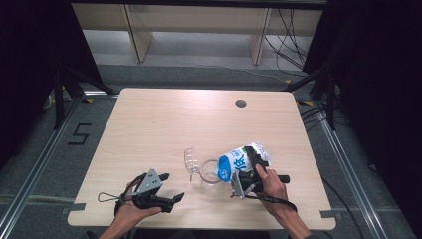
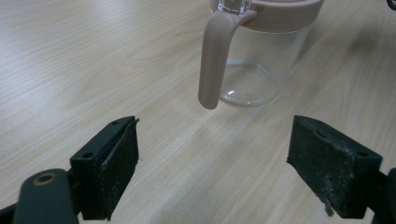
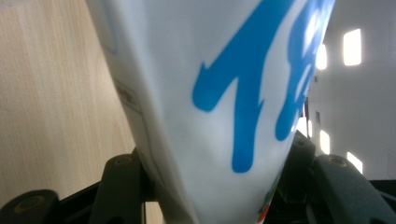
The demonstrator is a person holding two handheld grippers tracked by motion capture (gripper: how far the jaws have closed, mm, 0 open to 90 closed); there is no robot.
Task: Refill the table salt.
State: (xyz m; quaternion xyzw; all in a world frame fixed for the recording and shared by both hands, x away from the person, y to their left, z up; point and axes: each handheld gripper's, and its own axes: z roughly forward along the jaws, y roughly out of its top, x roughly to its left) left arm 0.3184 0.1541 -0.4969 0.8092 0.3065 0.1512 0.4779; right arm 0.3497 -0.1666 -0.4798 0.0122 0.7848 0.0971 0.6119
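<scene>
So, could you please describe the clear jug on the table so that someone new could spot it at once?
On the wooden table, look near its front edge, between the person's two hands. The clear jug stands there, just left of the white and blue carton tipped over it by the right gripper. It is the one see-through thing, with a beige rim and handle.

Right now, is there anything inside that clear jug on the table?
The jug looks empty; its see-through wall shows only the table behind. The carton tilts over its mouth, hiding the opening from above.
</scene>
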